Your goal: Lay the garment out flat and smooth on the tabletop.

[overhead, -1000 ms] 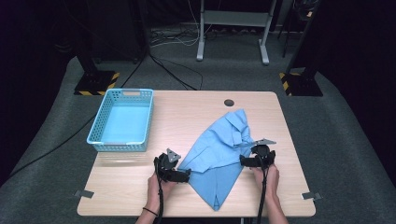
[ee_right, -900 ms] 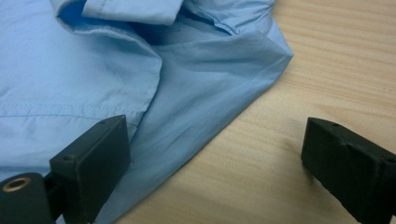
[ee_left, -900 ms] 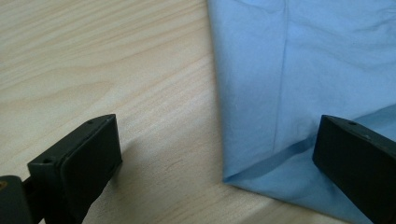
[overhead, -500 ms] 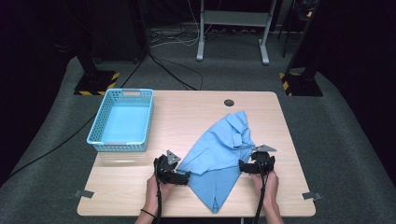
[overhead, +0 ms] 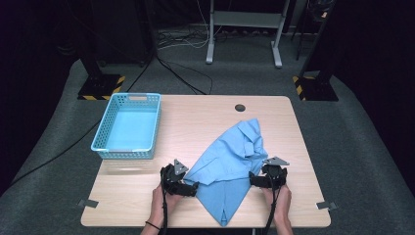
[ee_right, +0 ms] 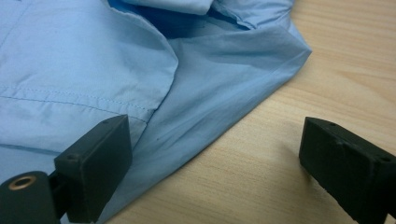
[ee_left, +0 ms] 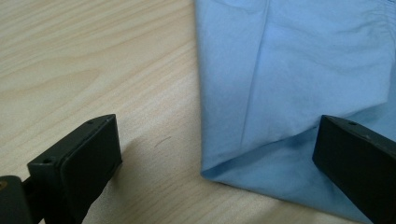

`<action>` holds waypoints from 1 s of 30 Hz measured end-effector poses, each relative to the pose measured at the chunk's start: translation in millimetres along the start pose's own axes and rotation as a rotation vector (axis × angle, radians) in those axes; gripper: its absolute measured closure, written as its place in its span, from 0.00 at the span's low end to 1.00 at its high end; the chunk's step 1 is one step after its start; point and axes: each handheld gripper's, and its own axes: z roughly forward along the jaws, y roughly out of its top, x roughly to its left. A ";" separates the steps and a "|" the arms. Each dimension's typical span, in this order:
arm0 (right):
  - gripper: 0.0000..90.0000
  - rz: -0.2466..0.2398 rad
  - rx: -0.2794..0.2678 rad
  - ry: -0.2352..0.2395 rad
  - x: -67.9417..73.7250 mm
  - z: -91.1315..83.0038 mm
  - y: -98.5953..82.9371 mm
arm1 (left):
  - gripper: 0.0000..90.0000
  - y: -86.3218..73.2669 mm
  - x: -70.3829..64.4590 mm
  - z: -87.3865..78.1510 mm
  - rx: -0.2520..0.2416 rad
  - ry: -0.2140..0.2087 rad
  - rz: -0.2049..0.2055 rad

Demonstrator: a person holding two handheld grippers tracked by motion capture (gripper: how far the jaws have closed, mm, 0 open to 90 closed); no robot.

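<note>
A light blue shirt (overhead: 232, 166) lies crumpled on the wooden table (overhead: 205, 122), right of centre, with a pointed end toward the front edge. My left gripper (overhead: 192, 186) rests at the shirt's left edge, open, with a folded corner of the shirt (ee_left: 280, 93) between its wide-set jaws. At the shirt's right edge my right gripper (overhead: 253, 180) is open too; the shirt's hem (ee_right: 187, 93) lies across its left jaw side and bare wood lies by the right jaw. Neither gripper holds the cloth.
A light blue plastic basket (overhead: 128, 125) stands empty at the table's left. A dark round grommet (overhead: 239, 107) sits near the back edge. Bare wood lies between basket and shirt. Stands and cables are on the floor behind.
Both grippers have slid a little toward the front edge along the shirt's sides. The shirt has shifted slightly with them.
</note>
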 end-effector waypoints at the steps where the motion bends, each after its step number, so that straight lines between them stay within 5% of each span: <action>1: 0.10 -0.001 -0.003 0.008 -1.0 0.3 -0.2 | 0.01 -0.1 -0.1 0.0 -0.002 -0.001 -0.001; 8: 0.08 -0.023 -0.021 0.042 -2.7 1.3 -1.4 | 0.00 -0.1 0.0 0.0 0.000 -0.004 0.000; 23: 0.00 -0.013 0.002 0.027 -7.3 6.0 2.1 | 0.00 -0.2 0.0 -1.7 -0.029 -0.025 -0.004; 30: 0.00 -0.014 0.002 0.027 -6.9 6.5 2.6 | 0.00 11.9 -7.2 -4.8 -0.050 -0.039 0.037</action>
